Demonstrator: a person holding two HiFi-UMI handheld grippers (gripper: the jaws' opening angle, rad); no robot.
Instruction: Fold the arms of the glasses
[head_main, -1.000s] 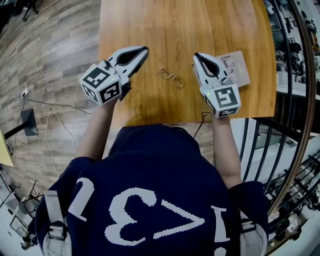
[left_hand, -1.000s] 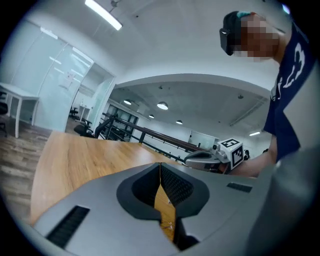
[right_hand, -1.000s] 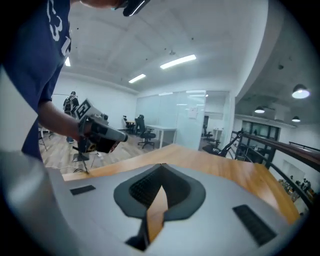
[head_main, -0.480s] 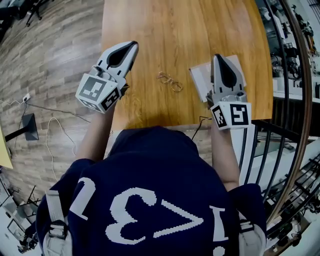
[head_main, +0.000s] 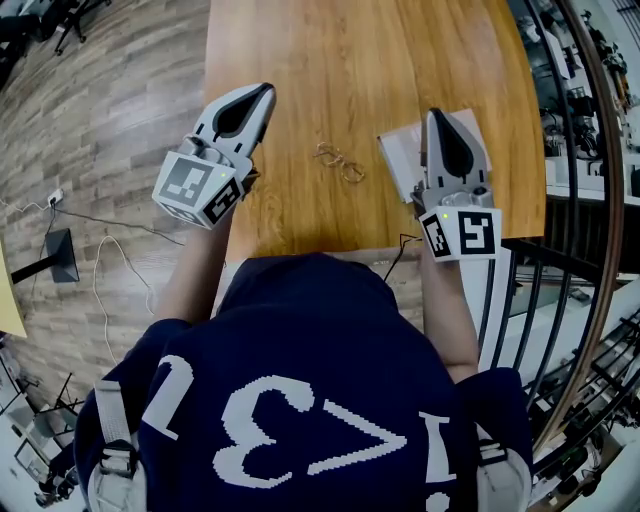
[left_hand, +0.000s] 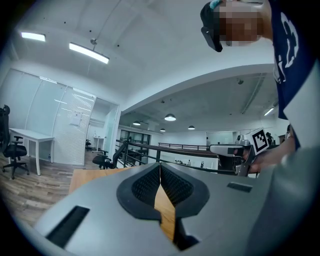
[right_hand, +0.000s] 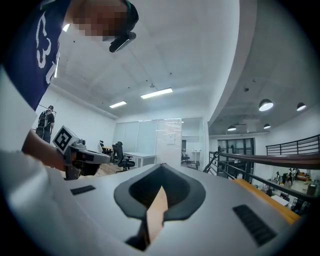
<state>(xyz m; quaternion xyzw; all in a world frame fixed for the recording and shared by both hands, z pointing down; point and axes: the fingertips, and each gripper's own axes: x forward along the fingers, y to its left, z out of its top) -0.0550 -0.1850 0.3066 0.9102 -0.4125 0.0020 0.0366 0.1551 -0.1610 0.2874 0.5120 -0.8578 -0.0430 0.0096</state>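
Both the left gripper (head_main: 262, 95) and the right gripper (head_main: 433, 116), jaws closed on nothing, have lifted away from the glasses (head_main: 340, 163), which lie near the desk's (head_main: 350, 50) near edge, so the folding looks finished.

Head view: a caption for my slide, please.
Left gripper and right gripper, both shut and empty, flank the glasses on a wooden table.
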